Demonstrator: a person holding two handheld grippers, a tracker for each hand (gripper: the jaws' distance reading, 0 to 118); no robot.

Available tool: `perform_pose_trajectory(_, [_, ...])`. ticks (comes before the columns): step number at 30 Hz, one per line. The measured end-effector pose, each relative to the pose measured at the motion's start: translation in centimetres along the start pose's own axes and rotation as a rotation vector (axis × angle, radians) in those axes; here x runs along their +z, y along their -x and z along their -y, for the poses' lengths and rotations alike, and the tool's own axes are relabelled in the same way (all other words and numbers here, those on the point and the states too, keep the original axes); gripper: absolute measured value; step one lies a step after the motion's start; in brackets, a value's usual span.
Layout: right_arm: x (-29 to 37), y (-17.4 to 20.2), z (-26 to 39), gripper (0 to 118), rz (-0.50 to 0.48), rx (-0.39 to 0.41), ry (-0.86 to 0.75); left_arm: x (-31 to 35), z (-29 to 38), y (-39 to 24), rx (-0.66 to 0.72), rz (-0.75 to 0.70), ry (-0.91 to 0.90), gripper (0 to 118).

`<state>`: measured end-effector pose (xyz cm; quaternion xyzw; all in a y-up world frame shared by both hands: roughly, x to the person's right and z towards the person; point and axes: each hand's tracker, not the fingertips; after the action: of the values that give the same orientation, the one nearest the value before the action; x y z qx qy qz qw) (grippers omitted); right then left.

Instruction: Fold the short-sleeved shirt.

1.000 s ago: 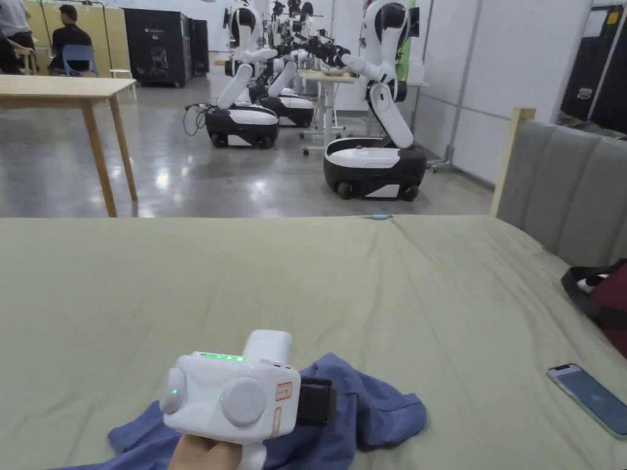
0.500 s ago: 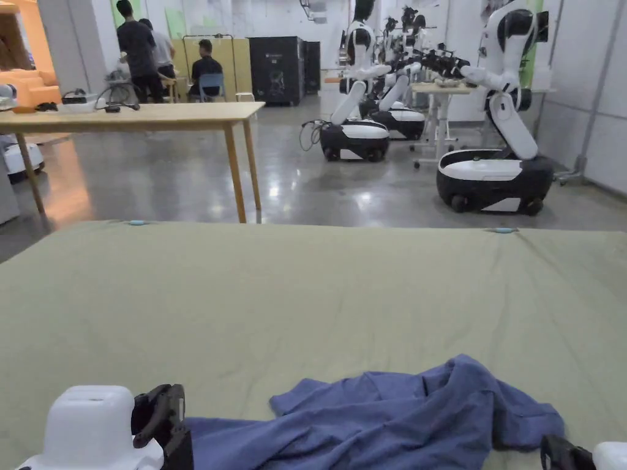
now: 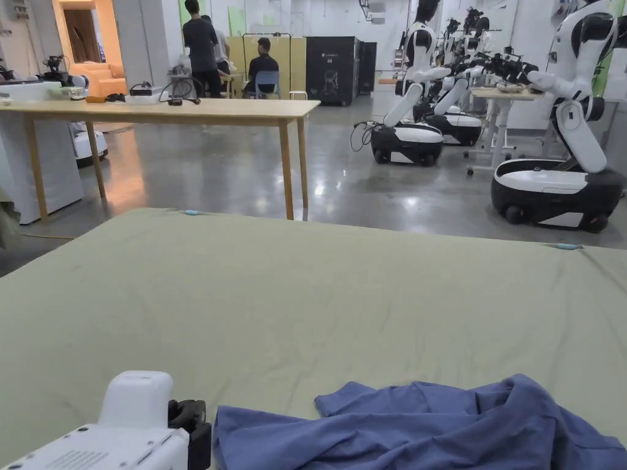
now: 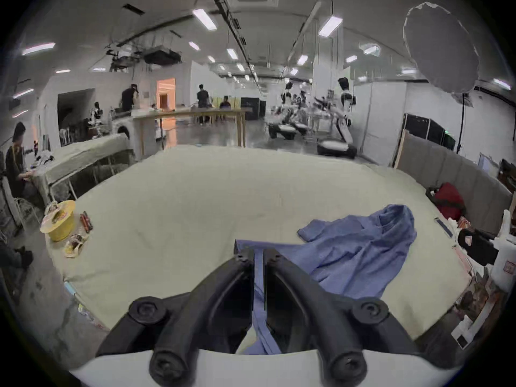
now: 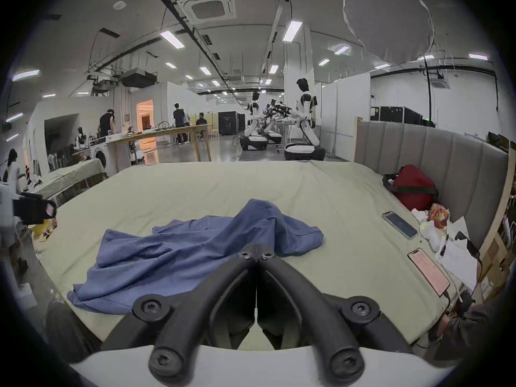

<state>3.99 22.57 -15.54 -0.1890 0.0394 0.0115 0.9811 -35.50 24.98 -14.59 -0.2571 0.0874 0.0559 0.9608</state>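
A crumpled blue short-sleeved shirt (image 3: 422,425) lies on the near part of the green bed sheet (image 3: 306,294). In the left gripper view my left gripper (image 4: 258,256) is shut on a strip of the shirt's edge (image 4: 357,253), and the cloth runs down between the jaws. The same gripper's white body and black jaws sit at the shirt's left end (image 3: 195,428) in the head view. My right gripper (image 5: 257,254) is shut, its tips meeting just in front of the shirt's raised fold (image 5: 195,250). I see nothing between them.
Two phones (image 5: 399,224) (image 5: 428,270), papers and a red bag (image 5: 413,186) lie along the grey headboard (image 5: 432,155) on the right. A yellow spool (image 4: 58,220) sits at the bed's left corner. Beyond the bed stand a wooden table (image 3: 183,110), wheeled robots (image 3: 551,190) and people.
The head camera has swung left, so the headboard and phone have left its picture. The left gripper now sits at the lower left, with the shirt stretched out to its right.
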Motion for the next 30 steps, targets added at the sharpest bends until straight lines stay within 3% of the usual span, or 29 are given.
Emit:
perform_pose_trajectory(6, [-2.1,-0.5,1.3,1,0.013,0.002,0.057,-10.6,-0.7,1.4,-0.029,0.052,0.236,6])
perform_pose_trajectory(7, [-2.5,-0.7,1.5,1,0.018,0.003,0.07,-12.4,-0.9,1.5,-0.029,0.051,0.263,11])
perform_pose_trajectory(8, [-2.9,-0.8,1.8,1,0.025,0.004,0.082,-14.0,-1.1,1.8,-0.007,0.045,0.266,50])
perform_pose_trajectory(9, [-3.3,-0.9,2.0,1,0.03,0.004,0.092,-15.5,-1.2,1.9,0.004,0.022,0.298,98])
perform_pose_trajectory(10, [-3.6,-1.1,2.2,1,0.035,0.005,0.102,-17.0,-1.2,2.0,-0.008,-0.004,0.338,118])
perform_pose_trajectory(12, [-4.1,-1.3,2.5,1,0.043,0.005,0.117,-18.7,-0.9,1.7,-0.027,-0.048,0.38,108])
perform_pose_trajectory(15, [-4.5,-1.8,2.9,1,0.057,0.001,0.136,-19.9,0.4,0.9,-0.057,0.009,0.453,104])
perform_pose_trajectory(16, [-4.7,-1.9,3.0,1,0.06,-0.001,0.143,-20.1,0.8,0.5,-0.068,0.007,0.486,99])
perform_pose_trajectory(17, [-4.9,-1.9,3.0,1,0.06,-0.003,0.151,-20.2,1.3,-0.2,-0.082,0.0,0.49,85])
perform_pose_trajectory(21, [-5.3,-2.1,3.1,1,0.058,-0.013,0.167,-20.2,1.4,-1.0,-0.154,0.022,0.487,73])
perform_pose_trajectory(22, [-5.2,-2.1,3.1,1,0.056,-0.012,0.167,-20.0,1.2,-1.1,-0.165,0.035,0.483,61])
perform_pose_trajectory(23, [-5.1,-2.1,3.0,1,0.058,-0.008,0.164,-19.5,0.6,-0.7,-0.166,0.032,0.431,22])
perform_pose_trajectory(24, [-5.1,-2.2,2.9,1,0.06,-0.004,0.161,-19.2,0.4,-0.7,-0.155,0.033,0.398,0])
perform_pose_trajectory(28, [-5.6,-3.2,2.3,1,0.07,-0.016,0.165,-19.7,0.3,0.1,-0.15,0.058,0.44,0])
perform_pose_trajectory(30, [-6.5,-4.0,1.8,1,0.102,0.014,0.173,-19.6,0.6,0.1,-0.123,0.067,0.447,0])
